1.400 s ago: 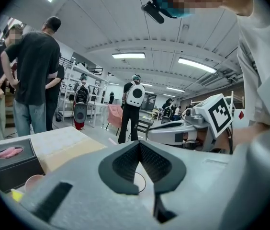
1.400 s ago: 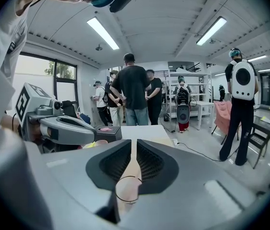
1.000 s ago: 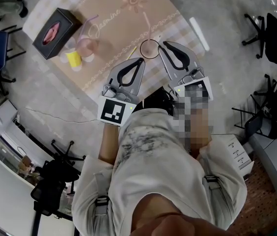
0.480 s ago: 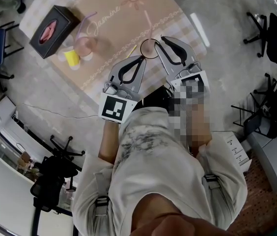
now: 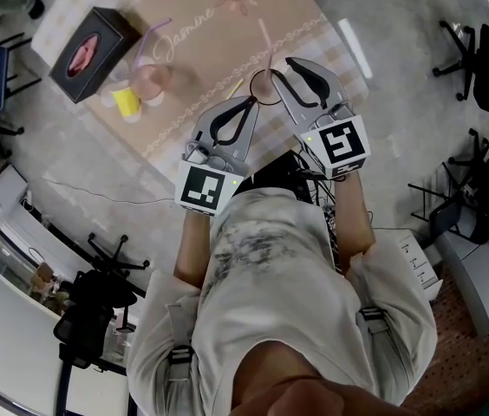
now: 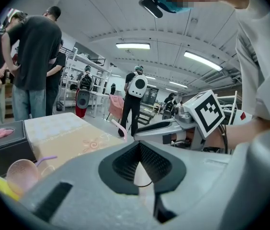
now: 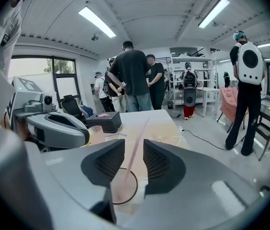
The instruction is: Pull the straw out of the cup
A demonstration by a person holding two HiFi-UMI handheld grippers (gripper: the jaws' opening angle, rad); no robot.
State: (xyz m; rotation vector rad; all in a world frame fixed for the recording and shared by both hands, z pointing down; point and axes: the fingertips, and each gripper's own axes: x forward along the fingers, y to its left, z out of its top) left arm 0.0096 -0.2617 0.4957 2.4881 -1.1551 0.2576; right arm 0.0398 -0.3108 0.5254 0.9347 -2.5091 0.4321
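Observation:
A clear cup (image 5: 264,86) with a dark rim stands near the table's front edge, and a pink straw (image 5: 266,46) leans out of it. My right gripper (image 5: 281,74) is at the cup's right. In the right gripper view the straw (image 7: 134,147) rises from the cup (image 7: 120,191) between the two pads. The right gripper (image 7: 134,152) has its jaws opening, with a gap on each side of the straw. My left gripper (image 5: 251,102) sits just in front of the cup, tips together with nothing in them. Its own view shows the left gripper (image 6: 138,143) shut and the cup's rim (image 6: 144,178) behind the jaws' hollow.
A tan printed cloth (image 5: 201,33) covers the table. At its far left stand a black tissue box (image 5: 88,42), a pink cup with a purple straw (image 5: 151,78) and a small yellow thing (image 5: 128,102). Office chairs (image 5: 479,59) stand at the right. People stand beyond the table (image 7: 134,75).
Both grippers have sunk a little toward the cup. The right gripper's jaws have spread apart around the straw. The left gripper stays shut.

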